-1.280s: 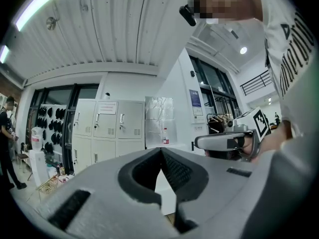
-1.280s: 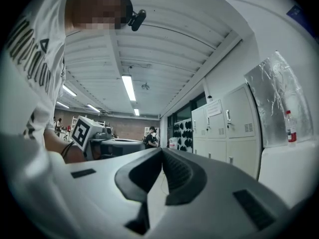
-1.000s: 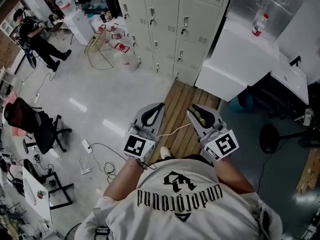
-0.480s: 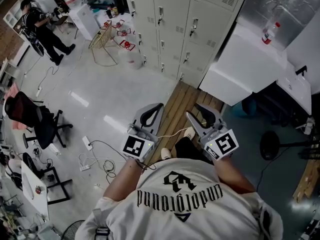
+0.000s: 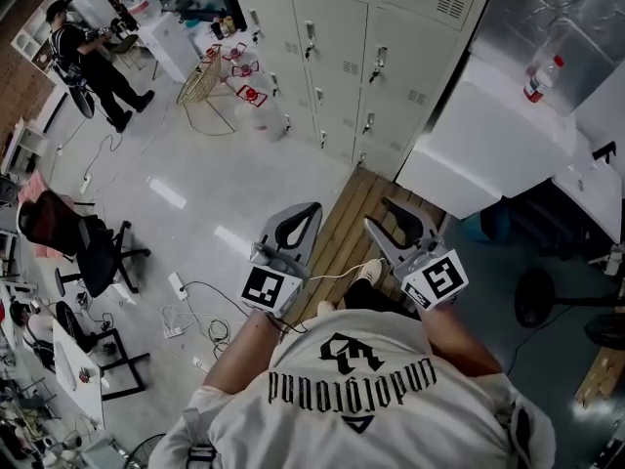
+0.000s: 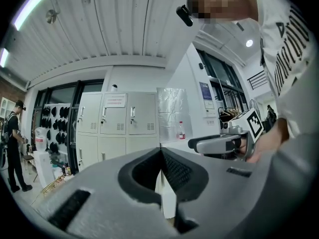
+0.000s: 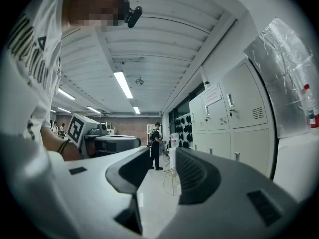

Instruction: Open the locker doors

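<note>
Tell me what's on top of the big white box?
One bottle stands on the white box, near its back edge. Nothing else shows on top; its inside is hidden.

The head view looks steeply down from above the person's shoulders, the lockers (image 5: 342, 37) at 12 o'clock. Both gripper views look level along their own jaws at them; the left one catches the right gripper (image 6: 195, 144) at 3 o'clock, the right one the left gripper (image 7: 132, 143) at 9 o'clock.

Lockers (image 5: 342, 27): tops seemingly out of frame
</note>
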`<state>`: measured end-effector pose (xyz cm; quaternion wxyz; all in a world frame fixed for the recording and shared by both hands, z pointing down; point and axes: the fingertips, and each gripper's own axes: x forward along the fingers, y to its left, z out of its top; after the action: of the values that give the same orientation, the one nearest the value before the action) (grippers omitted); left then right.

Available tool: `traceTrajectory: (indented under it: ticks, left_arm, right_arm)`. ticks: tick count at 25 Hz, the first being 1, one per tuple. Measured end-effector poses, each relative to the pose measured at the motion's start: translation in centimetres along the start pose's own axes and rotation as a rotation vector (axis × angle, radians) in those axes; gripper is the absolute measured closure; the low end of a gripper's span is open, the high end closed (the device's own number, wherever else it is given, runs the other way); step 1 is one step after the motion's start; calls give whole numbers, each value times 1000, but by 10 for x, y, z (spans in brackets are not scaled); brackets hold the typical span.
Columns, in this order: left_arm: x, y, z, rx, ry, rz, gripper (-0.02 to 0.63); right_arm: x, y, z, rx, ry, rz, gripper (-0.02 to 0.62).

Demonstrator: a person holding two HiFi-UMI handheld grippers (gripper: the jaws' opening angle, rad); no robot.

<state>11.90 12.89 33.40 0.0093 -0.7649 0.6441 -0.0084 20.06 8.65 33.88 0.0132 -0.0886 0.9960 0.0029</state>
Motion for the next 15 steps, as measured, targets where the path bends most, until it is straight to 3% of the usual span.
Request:
traceTrajectory:
  ticks: [10,15]
  left_arm:
    - [141,17,2,9,-3,-43,598]
    - [189,20,0,66,-30,-80,598]
  right_arm:
    - [18,-136,-2,10,-3,-37,391]
    - [16,-182,5,7,-14,-71,390]
